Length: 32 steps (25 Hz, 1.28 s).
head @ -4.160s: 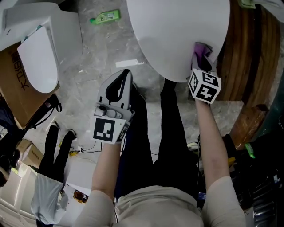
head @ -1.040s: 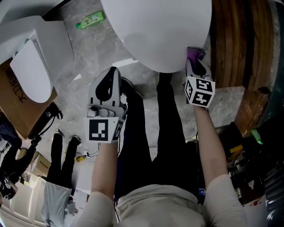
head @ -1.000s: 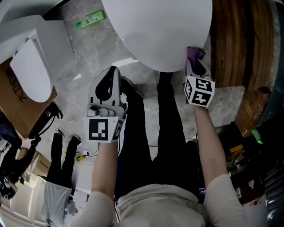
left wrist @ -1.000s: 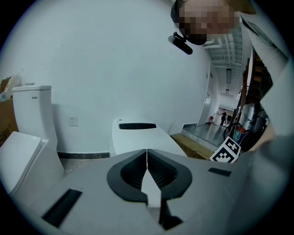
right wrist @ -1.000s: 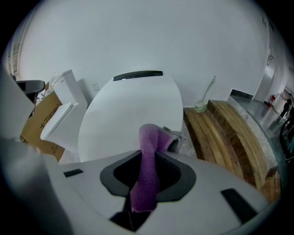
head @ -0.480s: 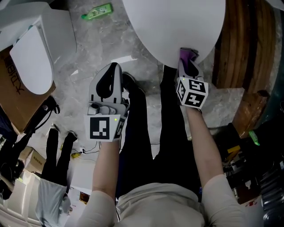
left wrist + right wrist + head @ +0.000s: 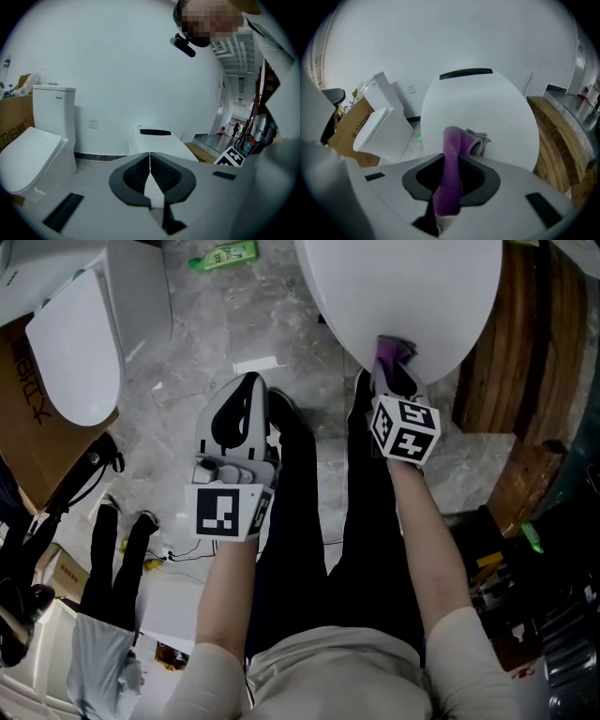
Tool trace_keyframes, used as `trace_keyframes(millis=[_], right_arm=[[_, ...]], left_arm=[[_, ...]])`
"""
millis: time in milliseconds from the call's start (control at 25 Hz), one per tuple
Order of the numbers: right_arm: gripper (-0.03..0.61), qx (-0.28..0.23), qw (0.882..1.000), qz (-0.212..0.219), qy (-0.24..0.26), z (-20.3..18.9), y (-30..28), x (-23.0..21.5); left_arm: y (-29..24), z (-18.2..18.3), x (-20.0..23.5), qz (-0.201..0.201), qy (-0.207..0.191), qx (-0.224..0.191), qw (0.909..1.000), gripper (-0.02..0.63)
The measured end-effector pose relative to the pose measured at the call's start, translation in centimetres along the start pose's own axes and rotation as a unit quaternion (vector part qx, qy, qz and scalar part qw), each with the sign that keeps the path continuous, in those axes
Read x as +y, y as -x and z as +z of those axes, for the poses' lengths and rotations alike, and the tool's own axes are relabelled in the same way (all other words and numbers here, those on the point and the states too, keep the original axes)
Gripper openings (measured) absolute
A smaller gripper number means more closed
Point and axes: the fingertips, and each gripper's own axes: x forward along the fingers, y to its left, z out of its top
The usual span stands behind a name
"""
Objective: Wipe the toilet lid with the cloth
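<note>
The white toilet lid (image 7: pixel 403 296) fills the top of the head view and the middle of the right gripper view as a closed white oval lid (image 7: pixel 480 110). A purple cloth (image 7: pixel 452 164) with a grey folded end (image 7: pixel 478 139) is clamped in my right gripper (image 7: pixel 389 367), which rests the cloth (image 7: pixel 389 350) on the lid's near edge. My left gripper (image 7: pixel 244 418) hangs over the floor left of the lid, its jaws shut with nothing between them (image 7: pixel 150 176).
A second white toilet (image 7: pixel 80 334) stands at the left beside a cardboard box (image 7: pixel 23 418). A green bottle (image 7: pixel 225 255) lies on the grey floor. A curved wooden step (image 7: pixel 534 343) runs along the right. The person's dark legs are below the grippers.
The right gripper with the cloth has slid left along the lid's near edge, from its right side to its front tip. The left gripper has stayed shut and idle.
</note>
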Motion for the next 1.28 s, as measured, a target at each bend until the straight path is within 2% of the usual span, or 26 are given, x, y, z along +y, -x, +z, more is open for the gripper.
trace_keyframes(millis=[720, 920, 1000, 1120, 1280], right_arm=[[0.095, 0.009, 0.999, 0.038, 0.031, 0.9, -1.7, 5.6], [0.095, 0.014, 0.997, 0.066, 0.026, 1.0, -1.6, 6.3], [0.095, -0.003, 0.996, 0.088, 0.027, 2.0, -0.9, 7.0], [0.095, -0.065, 0.99, 0.118, 0.043, 5.3, 1.5, 8.7], [0.095, -0.17, 0.971, 0.148, 0.083, 10.4, 6.9, 10.9]], left_arm=[[1.3, -0.9, 1.9, -0.001, 0.018, 0.016, 0.9997, 0.015], [1.2, -0.5, 1.8, -0.001, 0.02, -0.002, 0.9998, 0.015], [1.2, -0.7, 1.7, 0.0, 0.018, 0.007, 0.9998, 0.015], [1.1, -0.7, 1.7, -0.001, 0.016, 0.02, 0.9997, 0.015], [0.8, 0.2, 1.5, 0.007, 0.019, 0.005, 0.9998, 0.015]])
